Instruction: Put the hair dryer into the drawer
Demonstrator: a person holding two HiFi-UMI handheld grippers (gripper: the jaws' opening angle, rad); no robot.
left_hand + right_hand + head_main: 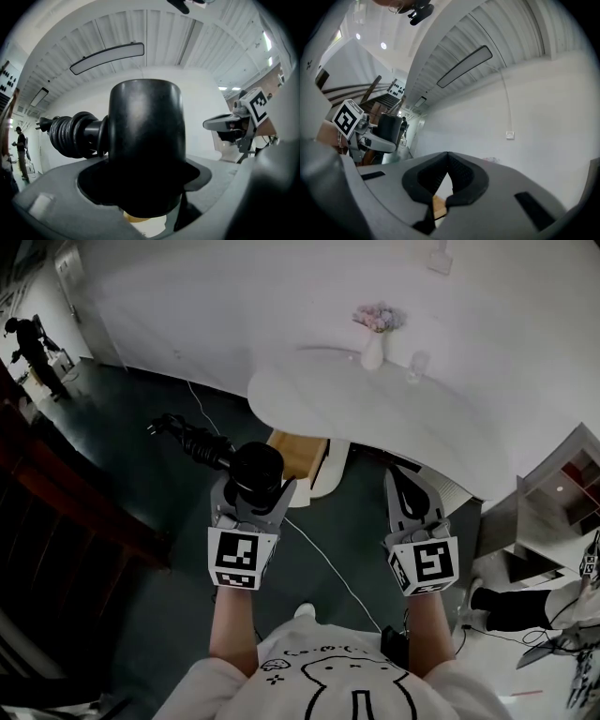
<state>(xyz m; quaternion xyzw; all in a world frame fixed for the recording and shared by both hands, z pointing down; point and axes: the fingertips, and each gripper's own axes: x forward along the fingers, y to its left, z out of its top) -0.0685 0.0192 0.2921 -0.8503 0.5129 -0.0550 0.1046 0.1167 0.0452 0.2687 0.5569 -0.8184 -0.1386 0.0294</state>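
Note:
A black hair dryer point(255, 465) stands barrel-up between the jaws of my left gripper point(255, 489), which is shut on it. Its ribbed cord end and plug point(183, 437) stick out to the left. In the left gripper view the hair dryer point(145, 145) fills the middle and hides most of what lies ahead. My right gripper point(405, 474) is held level beside it, shut with nothing between its pads point(461, 176). A light wooden drawer point(295, 454) shows just ahead of the left gripper, under the table's edge.
A round white table point(309, 395) ahead carries a vase of flowers point(373, 338) and a glass point(417, 365). A thin white cable point(323, 563) crosses the dark floor. Dark wooden stairs point(56, 512) rise at the left, a shelf unit point(553, 493) stands at the right, and a person point(28, 348) is far off left.

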